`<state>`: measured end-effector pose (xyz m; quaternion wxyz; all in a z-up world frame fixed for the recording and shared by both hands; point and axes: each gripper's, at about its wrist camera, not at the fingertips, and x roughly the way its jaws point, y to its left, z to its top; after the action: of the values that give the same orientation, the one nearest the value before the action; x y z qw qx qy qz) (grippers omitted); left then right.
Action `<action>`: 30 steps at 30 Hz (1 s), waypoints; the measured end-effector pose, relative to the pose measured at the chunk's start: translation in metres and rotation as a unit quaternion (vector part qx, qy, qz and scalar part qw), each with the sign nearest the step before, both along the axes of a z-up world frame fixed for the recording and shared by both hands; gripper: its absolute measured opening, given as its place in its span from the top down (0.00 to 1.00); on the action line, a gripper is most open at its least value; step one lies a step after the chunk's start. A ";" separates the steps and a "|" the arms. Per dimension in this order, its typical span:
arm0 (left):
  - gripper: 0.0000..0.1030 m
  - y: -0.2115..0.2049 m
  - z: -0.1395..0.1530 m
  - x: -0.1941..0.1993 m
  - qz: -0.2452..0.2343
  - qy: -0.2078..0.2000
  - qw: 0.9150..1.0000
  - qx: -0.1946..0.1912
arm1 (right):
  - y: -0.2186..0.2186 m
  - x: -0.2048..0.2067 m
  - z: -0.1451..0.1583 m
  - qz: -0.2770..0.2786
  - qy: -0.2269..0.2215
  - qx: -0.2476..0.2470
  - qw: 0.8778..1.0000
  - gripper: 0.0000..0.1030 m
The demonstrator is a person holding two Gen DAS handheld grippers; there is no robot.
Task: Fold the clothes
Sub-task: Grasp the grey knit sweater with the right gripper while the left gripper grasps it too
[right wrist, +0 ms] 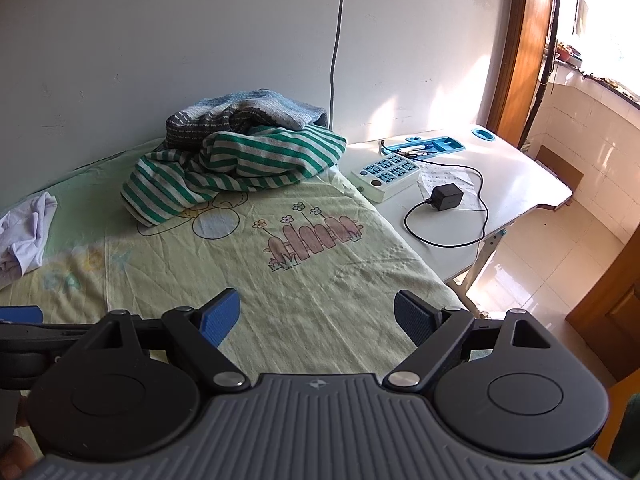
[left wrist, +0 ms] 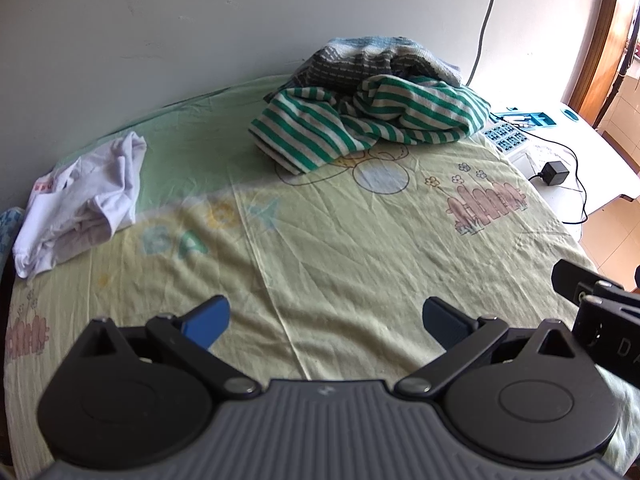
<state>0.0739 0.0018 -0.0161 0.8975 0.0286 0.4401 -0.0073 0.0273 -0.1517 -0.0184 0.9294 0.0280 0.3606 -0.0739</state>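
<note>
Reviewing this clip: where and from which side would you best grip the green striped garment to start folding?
Probably the loose flap of the green striped garment that spills toward the camera onto the sheet. It lies flat and free, while the rest is bunched against the grey knit behind. Come in low from the near side with the open left gripper; the open right gripper can follow.

the left wrist view looks forward over the pale yellow-green printed bedsheet [left wrist: 320,240] from low above its near edge, facing the white wall. the right wrist view sits just to the right, at similar height, angled further right to include the white desk [right wrist: 500,184]. both views share the green-and-white striped garment [left wrist: 360,124] [right wrist: 232,164], the crumpled white garment [left wrist: 84,196] [right wrist: 24,236] and the black power adapter [left wrist: 554,173] [right wrist: 446,197].
</note>
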 end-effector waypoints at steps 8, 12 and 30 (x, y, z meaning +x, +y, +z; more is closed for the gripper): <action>0.00 0.002 0.003 0.065 0.009 -0.021 0.999 0.027 | -0.019 0.077 0.000 0.057 0.013 0.008 0.998 0.16; 0.01 0.002 -0.006 0.118 0.005 -0.024 0.998 0.050 | -0.023 0.141 -0.001 0.103 0.011 0.006 0.995 0.16; 0.04 -0.015 -0.011 0.254 0.051 -0.030 0.997 0.044 | -0.031 0.316 -0.043 0.192 -0.039 -0.028 0.980 0.60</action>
<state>0.3277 -0.0130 -0.0272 0.9075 0.0457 0.4134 0.0586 0.3435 -0.1823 -0.0616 0.9401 -0.0646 0.3203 0.0969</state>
